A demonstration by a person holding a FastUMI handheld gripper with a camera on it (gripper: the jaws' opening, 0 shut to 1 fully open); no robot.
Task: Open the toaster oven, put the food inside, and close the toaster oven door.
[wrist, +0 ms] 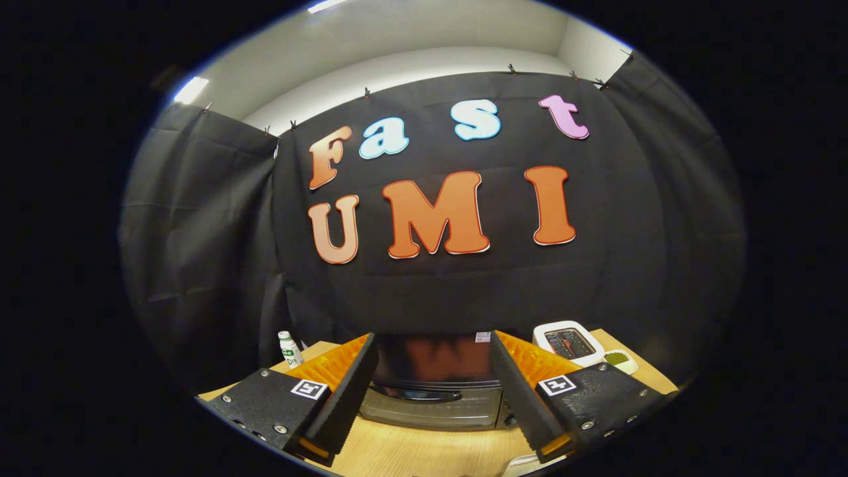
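Between the spread-apart gripper (pixel 434 397) fingers, toaster oven (pixel 434 391) broadside, closed door facing them.

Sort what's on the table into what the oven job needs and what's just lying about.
For the job:
- toaster oven, door shut, just ahead between the fingers
- gripper, open, holding nothing

Lying about:
- small bottle, beyond the left finger
- white tray, beyond the right finger; contents unclear
- small dish of something green beside the tray

Your gripper (pixel 434 397) is spread wide with nothing held, the closed toaster oven (pixel 434 391) on the table (pixel 424 454) just ahead between its fingers
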